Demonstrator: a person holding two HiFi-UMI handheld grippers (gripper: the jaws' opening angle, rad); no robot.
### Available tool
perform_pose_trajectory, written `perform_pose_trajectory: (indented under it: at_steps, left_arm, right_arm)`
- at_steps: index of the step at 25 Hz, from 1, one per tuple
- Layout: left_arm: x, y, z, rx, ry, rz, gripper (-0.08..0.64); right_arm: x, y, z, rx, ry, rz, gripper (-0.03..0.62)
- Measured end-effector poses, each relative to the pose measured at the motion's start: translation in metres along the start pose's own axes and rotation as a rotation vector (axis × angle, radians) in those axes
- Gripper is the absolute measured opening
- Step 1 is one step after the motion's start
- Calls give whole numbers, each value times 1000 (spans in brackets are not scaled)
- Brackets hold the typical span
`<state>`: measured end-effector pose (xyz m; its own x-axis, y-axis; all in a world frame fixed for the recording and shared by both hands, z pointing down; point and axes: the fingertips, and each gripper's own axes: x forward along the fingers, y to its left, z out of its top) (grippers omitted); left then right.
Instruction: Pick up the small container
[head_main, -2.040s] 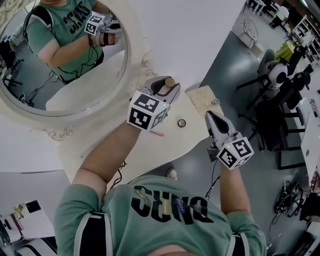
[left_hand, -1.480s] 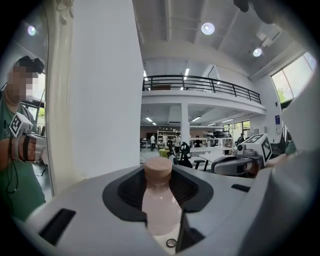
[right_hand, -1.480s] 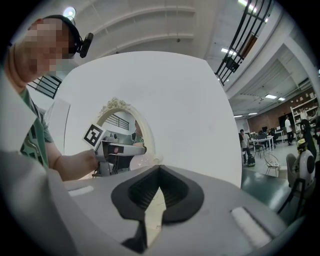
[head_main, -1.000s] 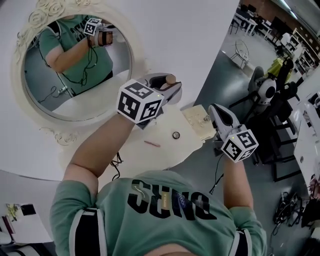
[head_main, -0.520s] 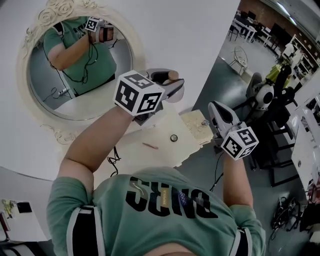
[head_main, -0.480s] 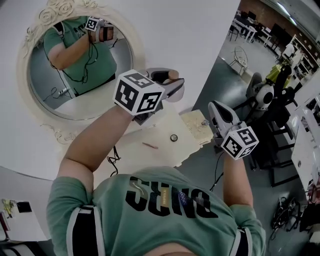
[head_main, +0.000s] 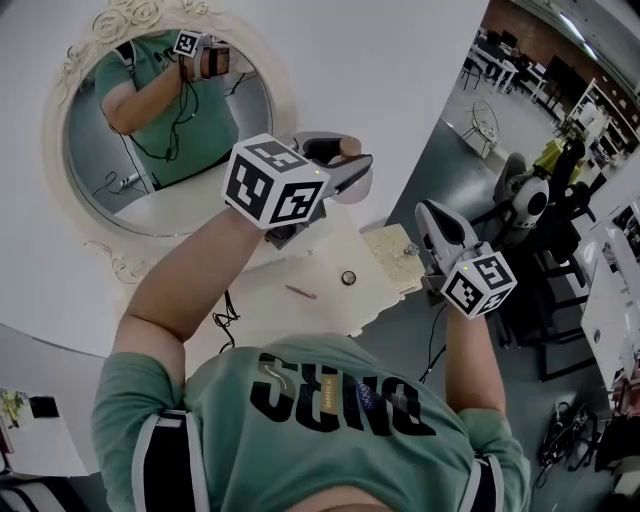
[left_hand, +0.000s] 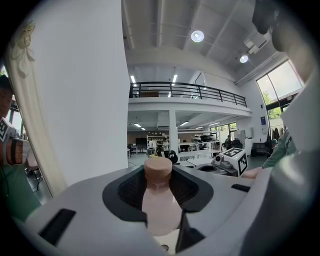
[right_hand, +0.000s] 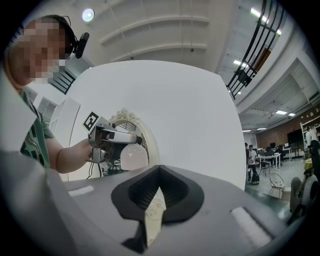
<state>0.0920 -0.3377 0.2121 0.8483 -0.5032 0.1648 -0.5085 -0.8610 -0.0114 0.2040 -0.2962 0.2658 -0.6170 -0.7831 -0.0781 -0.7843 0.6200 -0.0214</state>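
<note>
The small container (head_main: 346, 148) is a pale pink bottle with a tan cap. My left gripper (head_main: 345, 166) is shut on it and holds it upright, above the cream table (head_main: 280, 300) and in front of the white wall. In the left gripper view the bottle (left_hand: 158, 207) stands between the dark pads of the left gripper (left_hand: 160, 187). My right gripper (head_main: 428, 216) hovers over the table's right end, holding nothing. In the right gripper view the jaws of the right gripper (right_hand: 154, 202) stand together with only a thin slit between them.
An oval mirror (head_main: 160, 130) in an ornate cream frame hangs on the wall to the left. On the table lie a small round item (head_main: 348, 277), a thin pink stick (head_main: 300, 292) and a beige slab (head_main: 385, 252). Desks and chairs (head_main: 540, 200) stand at the right.
My left gripper has risen with the bottle held in it, away from the table. The right gripper has lifted slightly. The items on the table have not moved.
</note>
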Motion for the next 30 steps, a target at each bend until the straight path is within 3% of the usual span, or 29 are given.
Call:
perform_pose_trajectory:
  at_steps: [30]
  left_arm:
    - [-4, 1, -1, 7, -1, -9, 137]
  right_arm:
    - [10, 5, -6, -49, 28, -11, 8]
